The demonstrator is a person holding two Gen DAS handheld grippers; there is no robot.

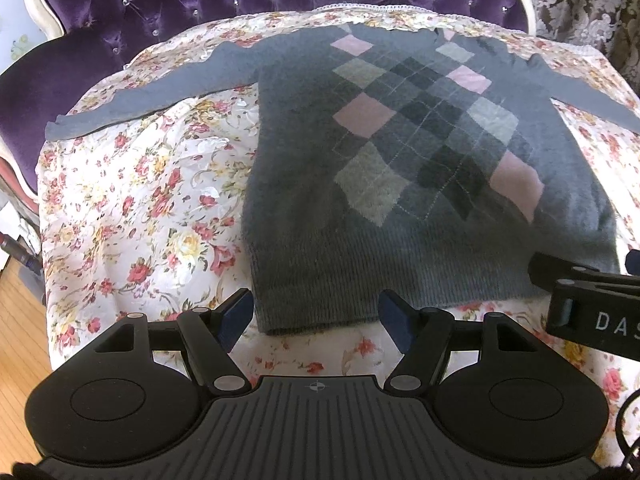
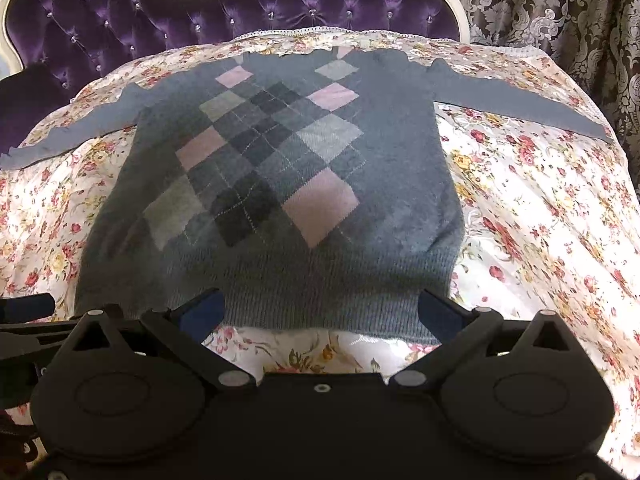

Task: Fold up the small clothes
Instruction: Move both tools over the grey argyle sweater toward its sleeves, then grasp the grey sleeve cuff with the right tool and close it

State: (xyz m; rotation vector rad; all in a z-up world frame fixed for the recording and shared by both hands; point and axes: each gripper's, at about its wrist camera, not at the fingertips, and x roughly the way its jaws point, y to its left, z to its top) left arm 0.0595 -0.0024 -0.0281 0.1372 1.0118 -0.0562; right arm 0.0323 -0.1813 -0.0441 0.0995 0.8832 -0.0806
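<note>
Both pairs of jaws stand wide apart with nothing between them: the left gripper (image 1: 316,320) hangs over the near left corner of the hem, and the right gripper (image 2: 320,314) hangs over the near right stretch of the same hem, neither pinching any cloth.

The largest thing here is the purple tufted sofa (image 1: 160,4), its back rising behind everything. Over its seat lies a floral cloth (image 1: 132,216), somewhat rumpled, which serves as the work surface. On that cloth the grey argyle sweater (image 2: 400,160) lies face up and spread flat, its ribbed hem (image 2: 320,300) nearest the grippers and its neckline towards the sofa back. The left sleeve (image 1: 132,100) and the right sleeve (image 2: 520,106) both stretch straight out to the sides, fully extended, with no crease or turn in them. The body shows no fold line either; the diamond panel is wholly in view.

As I judge it, the folding proper is not yet begun. What looks done is the laying out: the garment is flat, squared to the grippers and smoothed. Left to do is everything else, namely bringing each sleeve in across the body and then doubling the body up from the hem. With both grippers poised at the hem corners, a first pinch there seems the likely opening step.
</note>
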